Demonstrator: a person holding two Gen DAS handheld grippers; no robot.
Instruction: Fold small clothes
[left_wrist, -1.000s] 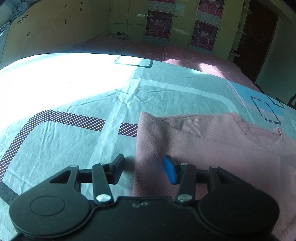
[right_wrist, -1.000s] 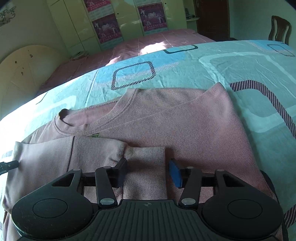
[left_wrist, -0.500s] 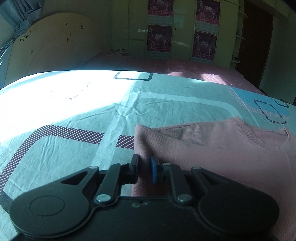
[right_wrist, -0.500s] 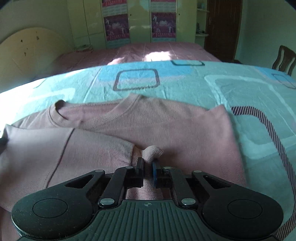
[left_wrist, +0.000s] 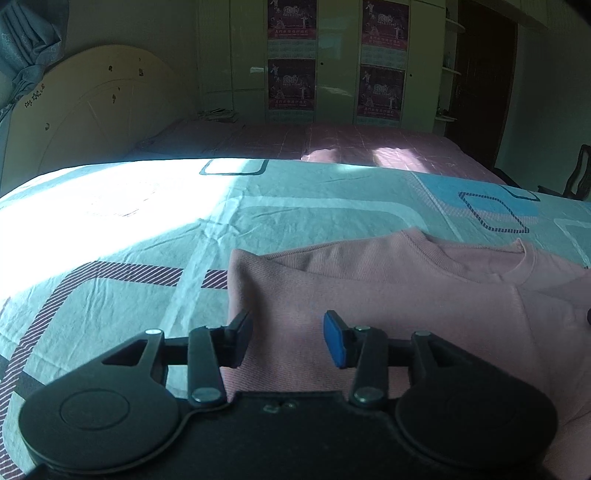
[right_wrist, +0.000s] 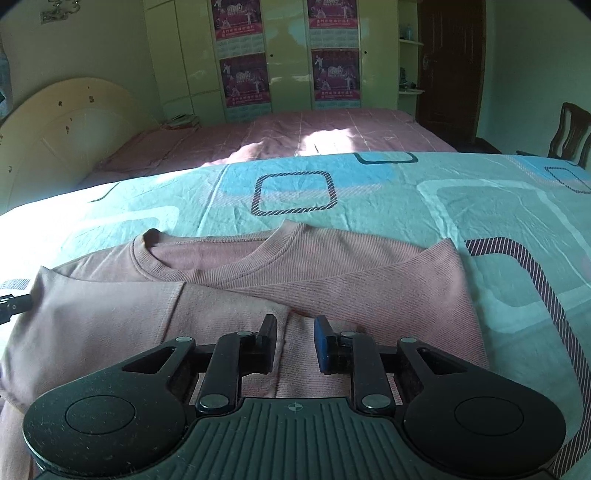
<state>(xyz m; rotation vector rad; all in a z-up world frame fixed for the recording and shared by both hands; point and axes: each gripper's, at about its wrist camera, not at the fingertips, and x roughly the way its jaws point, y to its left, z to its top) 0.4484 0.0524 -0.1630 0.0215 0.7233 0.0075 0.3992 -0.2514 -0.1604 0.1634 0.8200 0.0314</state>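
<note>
A pink sweater (left_wrist: 406, 295) lies flat on the bed, neckline away from me. My left gripper (left_wrist: 286, 325) hovers over its left folded edge, jaws opening. The cloth lies below them, and neither pad presses on it. In the right wrist view the sweater (right_wrist: 369, 280) has one sleeve (right_wrist: 221, 306) folded across its body. My right gripper (right_wrist: 295, 325) is over the ribbed cuff (right_wrist: 299, 347), jaws opening too, and the cuff lies loose between the pads. A dark tip of the left gripper (right_wrist: 13, 304) shows at the sweater's left edge.
The sweater rests on a teal patterned bedsheet (right_wrist: 480, 206) with a bright sunlit patch (left_wrist: 74, 206) at the left. Behind it is a pink-covered bed (right_wrist: 295, 133) with a cream headboard (left_wrist: 92, 110), a wardrobe (right_wrist: 288, 55) with posters, and a wooden chair (right_wrist: 569, 129) at the right.
Half a second ago both grippers were shut, the left on the sweater's edge, the right pinching up the cuff. Both have since let go and risen a little, and the cuff lies flat again.
</note>
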